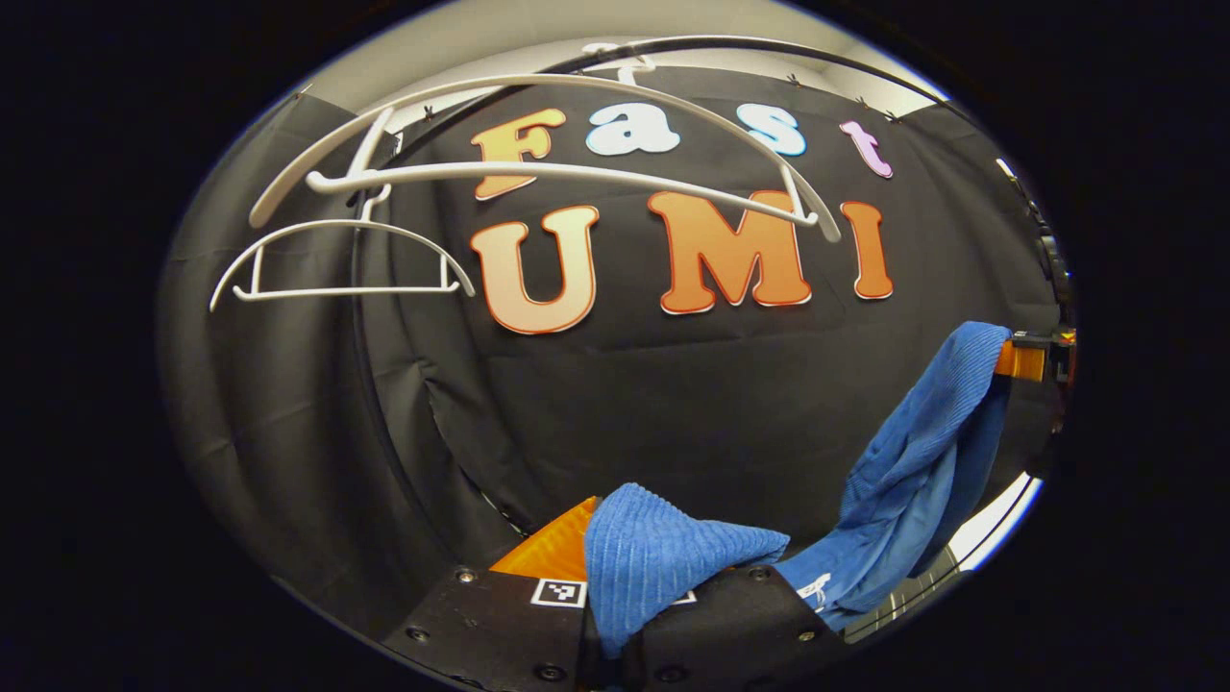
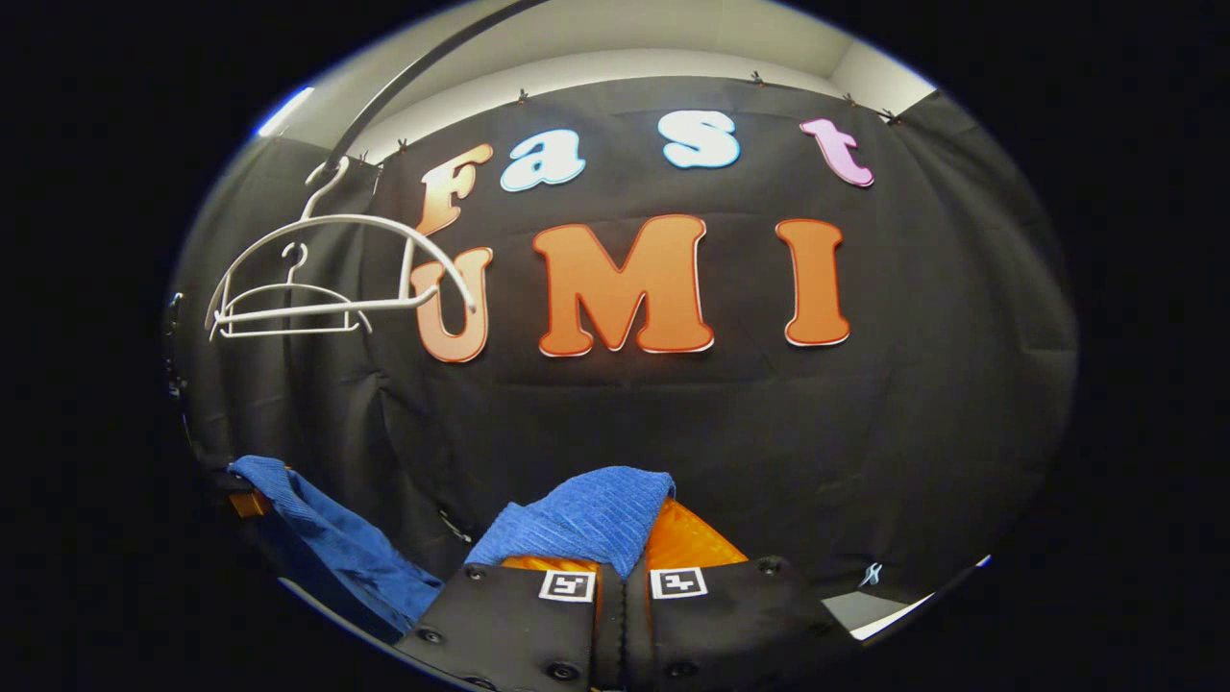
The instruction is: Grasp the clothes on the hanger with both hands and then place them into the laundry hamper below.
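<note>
Both claws have a bite of the blue garment (image 1: 913,461), and it hangs between them like a sling. At six o'clock in the left gripper view, the left gripper (image 1: 620,586) has its fingers drawn together with a fold of ribbed cloth bunched over and between them. From there the fabric runs to four o'clock and climbs to three o'clock, where the far gripper's orange finger holds its other end. At six o'clock in the right gripper view, the right gripper (image 2: 623,562) is likewise pinched nearly closed, with a blue fold draped over the orange fingers (image 2: 692,538). The rest of the garment trails off at eight o'clock.

The garment looks clear of the white hangers (image 1: 538,173), which dangle bare from the rail at eleven o'clock in the left gripper view and at ten o'clock in the right gripper view. So by my reckoning the lifting-off is done and the lowering is what remains. I can't make out the hamper from either camera; going by the task, it sits somewhere below.

To do this well I'd keep both pinches firm and bring the two hands down together at the same height. They should stay apart enough that the cloth doesn't sag into a trailing loop, then let go only once the bulk is inside the hamper's mouth
</note>
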A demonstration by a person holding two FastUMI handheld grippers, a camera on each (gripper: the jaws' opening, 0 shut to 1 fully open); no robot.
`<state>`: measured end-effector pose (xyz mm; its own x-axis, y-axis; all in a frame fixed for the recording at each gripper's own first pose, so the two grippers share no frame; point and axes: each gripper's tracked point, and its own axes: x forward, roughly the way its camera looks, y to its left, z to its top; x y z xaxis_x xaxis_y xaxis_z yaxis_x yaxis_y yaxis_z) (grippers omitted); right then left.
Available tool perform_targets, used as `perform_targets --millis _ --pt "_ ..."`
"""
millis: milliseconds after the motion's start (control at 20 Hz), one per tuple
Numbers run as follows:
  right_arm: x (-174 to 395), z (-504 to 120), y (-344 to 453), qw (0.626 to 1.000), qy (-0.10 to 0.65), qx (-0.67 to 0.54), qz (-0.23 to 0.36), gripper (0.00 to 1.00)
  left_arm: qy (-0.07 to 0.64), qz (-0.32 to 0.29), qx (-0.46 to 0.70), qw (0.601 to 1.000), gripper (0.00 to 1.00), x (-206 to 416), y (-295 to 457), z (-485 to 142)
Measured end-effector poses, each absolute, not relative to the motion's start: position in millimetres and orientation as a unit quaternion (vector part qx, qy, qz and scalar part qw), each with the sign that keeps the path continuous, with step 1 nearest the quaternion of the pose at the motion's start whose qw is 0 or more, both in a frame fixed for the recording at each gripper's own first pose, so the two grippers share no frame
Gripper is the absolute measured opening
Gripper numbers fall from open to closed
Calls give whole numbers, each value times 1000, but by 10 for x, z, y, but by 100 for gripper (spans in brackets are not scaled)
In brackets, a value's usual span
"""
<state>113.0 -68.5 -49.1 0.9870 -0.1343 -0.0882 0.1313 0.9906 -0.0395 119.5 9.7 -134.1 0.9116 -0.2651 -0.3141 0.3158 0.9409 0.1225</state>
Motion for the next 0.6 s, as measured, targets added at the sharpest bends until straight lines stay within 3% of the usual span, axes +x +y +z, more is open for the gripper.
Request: perform_targets --millis 300,600 --pt "1277 -1242 17 993 118 8 -11 8 258 -194 24 946 8 965 -557 -2274" --pt "1112 -2559 232 965 255 65 6 9 389 -243 50 887 7 429 -833 -3409"
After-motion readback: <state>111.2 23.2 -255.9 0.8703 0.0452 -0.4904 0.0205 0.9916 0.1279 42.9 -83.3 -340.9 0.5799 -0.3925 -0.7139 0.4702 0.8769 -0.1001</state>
